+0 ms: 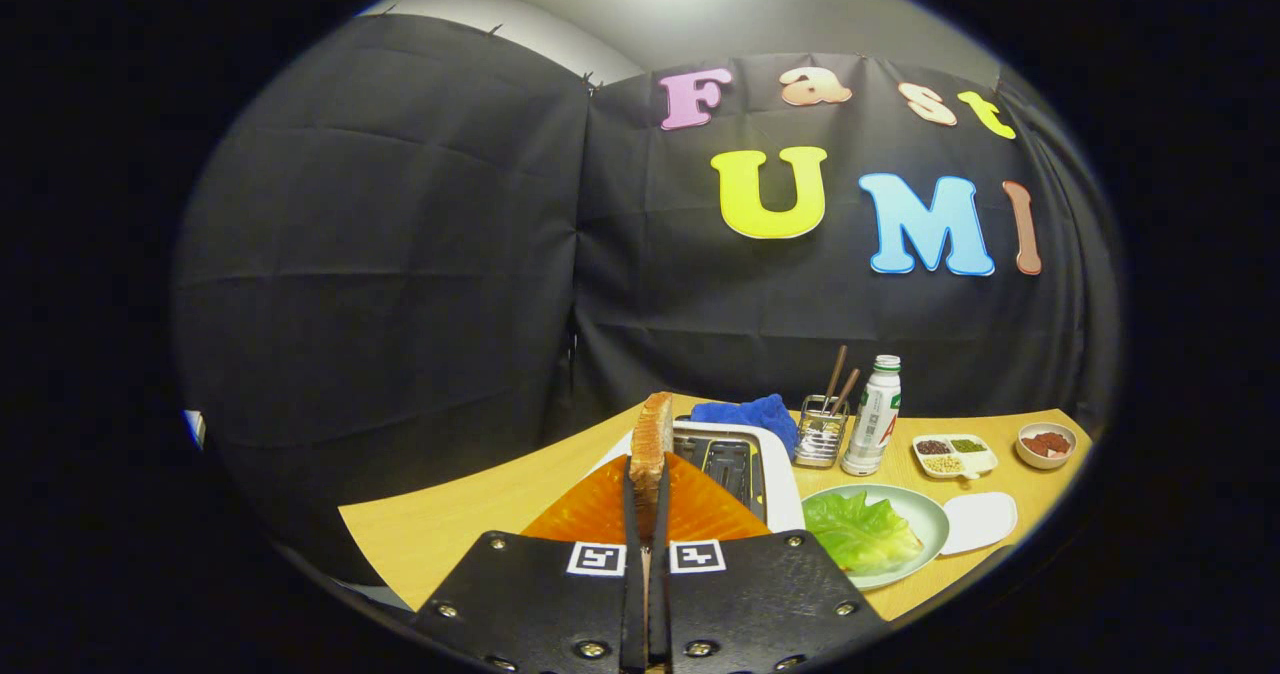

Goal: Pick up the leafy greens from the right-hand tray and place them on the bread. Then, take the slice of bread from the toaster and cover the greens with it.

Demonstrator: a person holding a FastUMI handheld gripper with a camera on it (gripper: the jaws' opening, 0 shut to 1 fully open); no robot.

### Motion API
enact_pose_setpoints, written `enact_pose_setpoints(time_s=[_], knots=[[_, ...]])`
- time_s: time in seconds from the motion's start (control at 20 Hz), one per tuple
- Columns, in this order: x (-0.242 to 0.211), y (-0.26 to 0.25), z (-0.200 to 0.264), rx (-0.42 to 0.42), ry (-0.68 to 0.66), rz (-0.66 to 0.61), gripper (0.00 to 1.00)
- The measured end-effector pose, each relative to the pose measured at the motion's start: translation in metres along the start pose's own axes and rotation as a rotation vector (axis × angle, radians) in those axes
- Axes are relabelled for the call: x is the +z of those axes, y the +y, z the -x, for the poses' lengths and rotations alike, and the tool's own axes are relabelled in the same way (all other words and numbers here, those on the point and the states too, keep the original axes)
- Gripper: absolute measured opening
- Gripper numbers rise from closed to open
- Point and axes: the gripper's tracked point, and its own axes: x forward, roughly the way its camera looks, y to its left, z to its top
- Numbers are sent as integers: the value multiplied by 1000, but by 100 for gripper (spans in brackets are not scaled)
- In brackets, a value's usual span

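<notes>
A slice of bread (651, 432) stands on edge between my fingers, and my gripper (646, 474) is shut on it, held above the table. Under it lies an orange plate (592, 516). Just right of the slice is the white toaster (782, 489) with its dark slots facing up. The leafy greens (858, 534) lie on a pale green plate (928, 516) to the right of the toaster and of my fingers. Whether anything lies beneath the greens is hidden.
Behind the toaster are a blue cloth (752, 414), a wire holder with sticks (822, 434) and a white bottle (873, 416). Farther right sit a divided dish of seeds (953, 454), a small bowl (1045, 444) and a white dish (978, 521). The wooden table (450, 524) ends close on the left.
</notes>
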Motion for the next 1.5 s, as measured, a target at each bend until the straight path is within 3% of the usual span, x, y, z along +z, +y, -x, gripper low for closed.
enact_pose_setpoints(time_s=[0.45,0.75,1.05,1.5], knots=[[63,-12,17,39,-62,-57,2],[78,-90,42,-43,-85,-76,2],[49,-176,46,-206,-55,-72,2],[-34,-191,6,-210,90,-109,2]])
